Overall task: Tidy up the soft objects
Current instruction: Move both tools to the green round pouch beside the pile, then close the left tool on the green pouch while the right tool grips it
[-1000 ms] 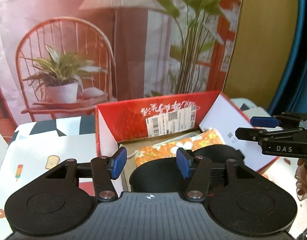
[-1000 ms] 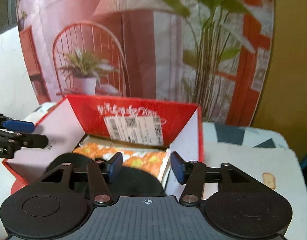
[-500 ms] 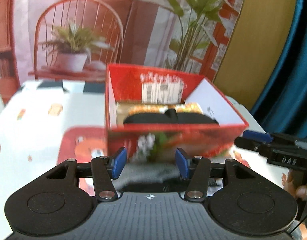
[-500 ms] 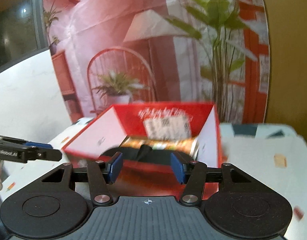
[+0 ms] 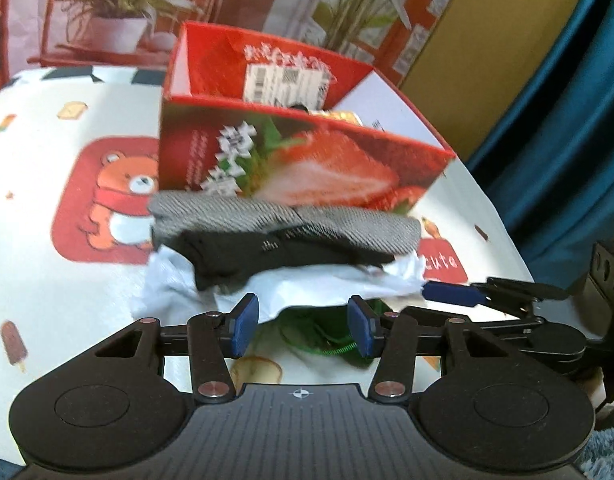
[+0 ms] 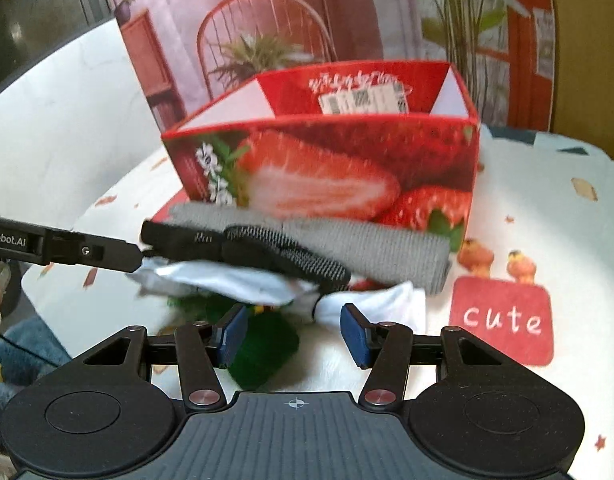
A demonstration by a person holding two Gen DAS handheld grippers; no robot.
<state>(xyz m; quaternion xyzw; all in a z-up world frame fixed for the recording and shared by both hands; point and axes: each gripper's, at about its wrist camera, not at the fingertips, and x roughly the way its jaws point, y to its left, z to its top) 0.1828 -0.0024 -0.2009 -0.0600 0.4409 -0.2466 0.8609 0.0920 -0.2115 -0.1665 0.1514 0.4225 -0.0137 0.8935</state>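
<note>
A red strawberry box (image 5: 307, 168) stands open on the table, also in the right wrist view (image 6: 327, 172). In front of it lies a pile of soft things: a grey cloth (image 5: 347, 224) (image 6: 387, 252), a black cloth (image 5: 283, 256) (image 6: 259, 248), a white cloth (image 5: 307, 284) (image 6: 235, 280) and a green item (image 5: 327, 332) (image 6: 263, 348). My left gripper (image 5: 303, 324) is open and empty just short of the pile. My right gripper (image 6: 293, 334) is open and empty over the green item. A patterned orange cloth barely shows inside the box (image 5: 347, 116).
The tablecloth (image 5: 47, 184) is white with bear and "cute" patches (image 6: 503, 320). A printed backdrop with a chair and plants (image 6: 267, 20) stands behind the box. A blue curtain (image 5: 567, 100) hangs at the right. Each gripper shows in the other's view (image 5: 487, 300) (image 6: 67, 248).
Both grippers have drawn back from above the box toward me and dropped low. The box's front wall and the pile in front of it have come into view.
</note>
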